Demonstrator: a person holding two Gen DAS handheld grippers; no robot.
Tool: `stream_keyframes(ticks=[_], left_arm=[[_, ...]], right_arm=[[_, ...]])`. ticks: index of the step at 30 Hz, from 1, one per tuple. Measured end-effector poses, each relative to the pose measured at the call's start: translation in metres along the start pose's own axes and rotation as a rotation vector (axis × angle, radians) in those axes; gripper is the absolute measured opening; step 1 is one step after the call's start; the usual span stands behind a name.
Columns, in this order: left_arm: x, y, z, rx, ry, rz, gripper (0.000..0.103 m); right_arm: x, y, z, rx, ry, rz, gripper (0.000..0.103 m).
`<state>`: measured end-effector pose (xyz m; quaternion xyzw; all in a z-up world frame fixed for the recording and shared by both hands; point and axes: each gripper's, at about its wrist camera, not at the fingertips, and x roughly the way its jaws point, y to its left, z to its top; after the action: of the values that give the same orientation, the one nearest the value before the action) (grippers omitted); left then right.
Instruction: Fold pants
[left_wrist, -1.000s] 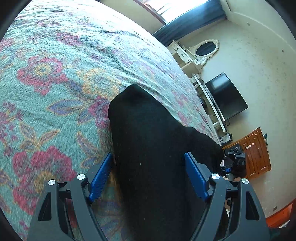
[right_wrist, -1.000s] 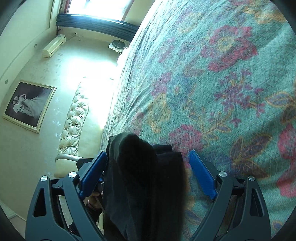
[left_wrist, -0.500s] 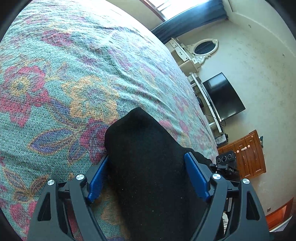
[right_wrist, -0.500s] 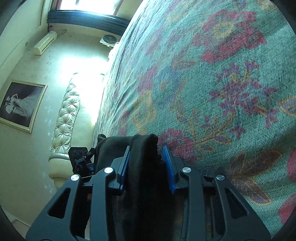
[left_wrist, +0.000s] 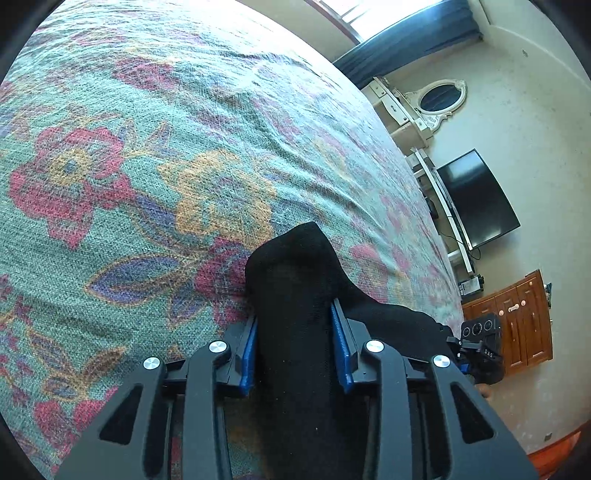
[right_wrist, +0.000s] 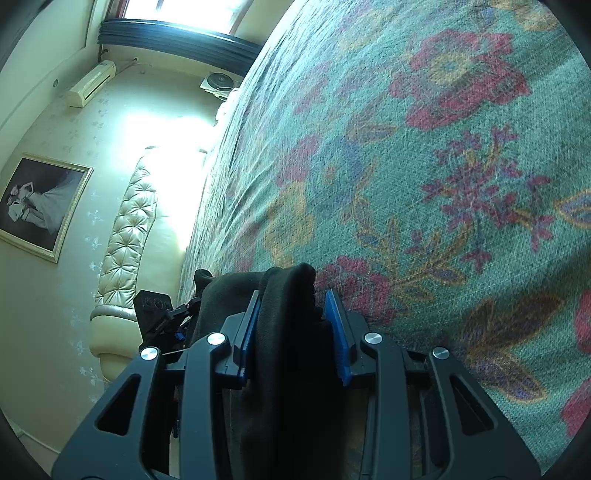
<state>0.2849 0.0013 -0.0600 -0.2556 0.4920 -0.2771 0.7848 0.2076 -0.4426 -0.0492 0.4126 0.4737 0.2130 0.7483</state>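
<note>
Both grippers clench the black pants (left_wrist: 295, 295) over a floral bedspread (left_wrist: 147, 166). The left gripper (left_wrist: 295, 325) has its blue pads (left_wrist: 249, 350) pressed against a thick bunch of the cloth, whose rounded end pokes out beyond the fingertips and sits on or just above the bedspread. The right gripper (right_wrist: 291, 325) grips a second bunch of the pants (right_wrist: 288, 295) in the same way, a rolled hem or band showing at the tip. The rest of the garment trails back under both tools, out of sight. Beyond the bedspread's far edge stand a dark television (left_wrist: 476, 199) and a wooden cabinet (left_wrist: 517, 321) on the left view, a tufted headboard (right_wrist: 125, 236) and a framed picture (right_wrist: 37, 203) on the right.

The cloth looks soft, limp and light, a knit that sags and bunches rather than holding a line. It seems unlikely to slip from pads closed this firmly, but a gathered handful may hide uneven layers. By this reading, a flat fold calls for holds at matching corners, waistband or hems, with the cloth stretched taut between the two grippers before it is laid on the bedspread.
</note>
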Motion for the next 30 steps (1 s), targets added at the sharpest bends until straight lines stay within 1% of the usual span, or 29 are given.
stream_keyframes(ticks=[3, 8, 10, 14, 19, 30], left_arm=[[-0.004, -0.007, 0.001, 0.019, -0.018, 0.038, 0.030], [-0.018, -0.012, 0.007, 0.043, -0.065, 0.044, 0.025], [-0.022, -0.008, 0.010, 0.027, -0.068, 0.035, 0.024], [-0.025, 0.000, 0.018, -0.005, -0.081, 0.044, 0.024], [-0.034, 0.019, 0.030, -0.043, -0.100, 0.060, 0.024], [-0.048, 0.050, 0.059, -0.110, -0.139, 0.089, 0.024]], right_arm=[[0.000, 0.007, -0.004, -0.005, -0.023, -0.005, 0.032], [0.006, 0.028, -0.005, -0.026, -0.050, 0.006, 0.030], [0.011, 0.034, 0.000, -0.028, -0.050, 0.018, 0.029], [0.030, 0.046, 0.009, -0.031, -0.047, 0.033, 0.029], [0.056, 0.058, 0.024, -0.026, -0.034, 0.055, 0.029], [0.106, 0.077, 0.054, -0.039, 0.003, 0.069, 0.029]])
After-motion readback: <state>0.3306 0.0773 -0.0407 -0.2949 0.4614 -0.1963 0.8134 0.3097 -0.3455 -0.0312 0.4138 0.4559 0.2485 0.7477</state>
